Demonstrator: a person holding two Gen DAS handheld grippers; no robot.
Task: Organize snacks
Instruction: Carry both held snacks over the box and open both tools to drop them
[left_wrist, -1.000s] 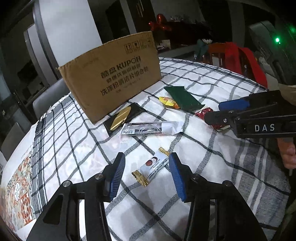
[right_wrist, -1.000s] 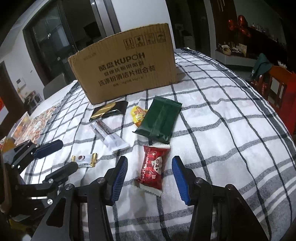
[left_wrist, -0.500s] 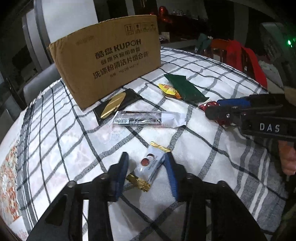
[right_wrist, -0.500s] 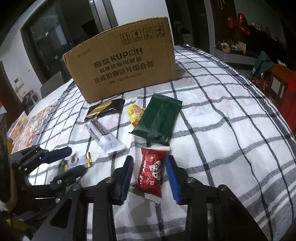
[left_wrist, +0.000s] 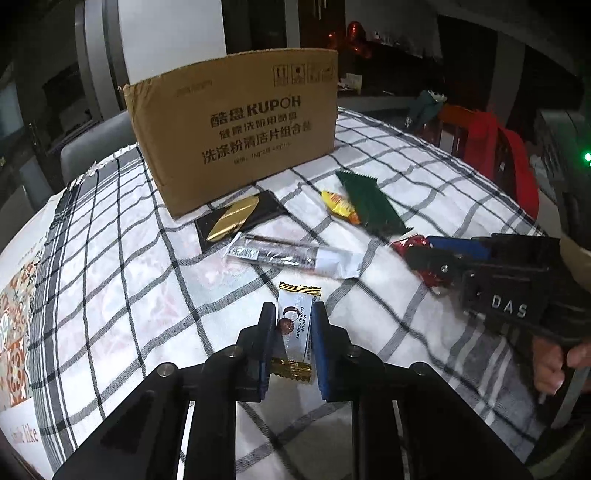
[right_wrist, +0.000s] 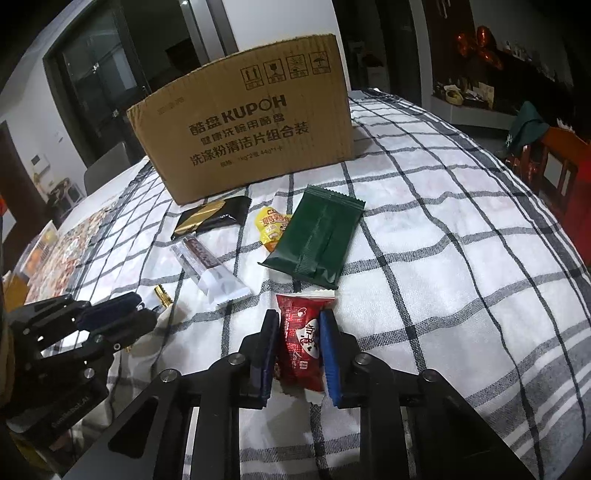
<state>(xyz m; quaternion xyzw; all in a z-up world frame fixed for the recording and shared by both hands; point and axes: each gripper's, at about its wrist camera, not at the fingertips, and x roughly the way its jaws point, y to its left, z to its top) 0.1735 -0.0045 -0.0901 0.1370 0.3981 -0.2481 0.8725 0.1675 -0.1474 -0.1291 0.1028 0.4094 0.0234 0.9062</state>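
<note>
My left gripper (left_wrist: 293, 319) is shut on a white candy packet with gold ends (left_wrist: 297, 325), still at the checked tablecloth. My right gripper (right_wrist: 299, 323) is shut on a red snack packet (right_wrist: 301, 338); it also shows in the left wrist view (left_wrist: 419, 254). On the cloth lie a dark green packet (right_wrist: 316, 238), a small yellow packet (right_wrist: 271, 227), a clear long packet with a dark bar (right_wrist: 210, 266) and a black-and-gold packet (right_wrist: 208, 219). A cardboard box (right_wrist: 251, 122) stands behind them.
The round table carries a black-and-white checked cloth (right_wrist: 443, 258). A patterned mat (right_wrist: 62, 247) lies at the left. A red chair (left_wrist: 498, 155) stands past the right edge, a grey chair (left_wrist: 92, 144) behind the box.
Both grippers moved forward and closed: the left onto the white candy packet, the right onto the red packet. The other snacks have not moved.
</note>
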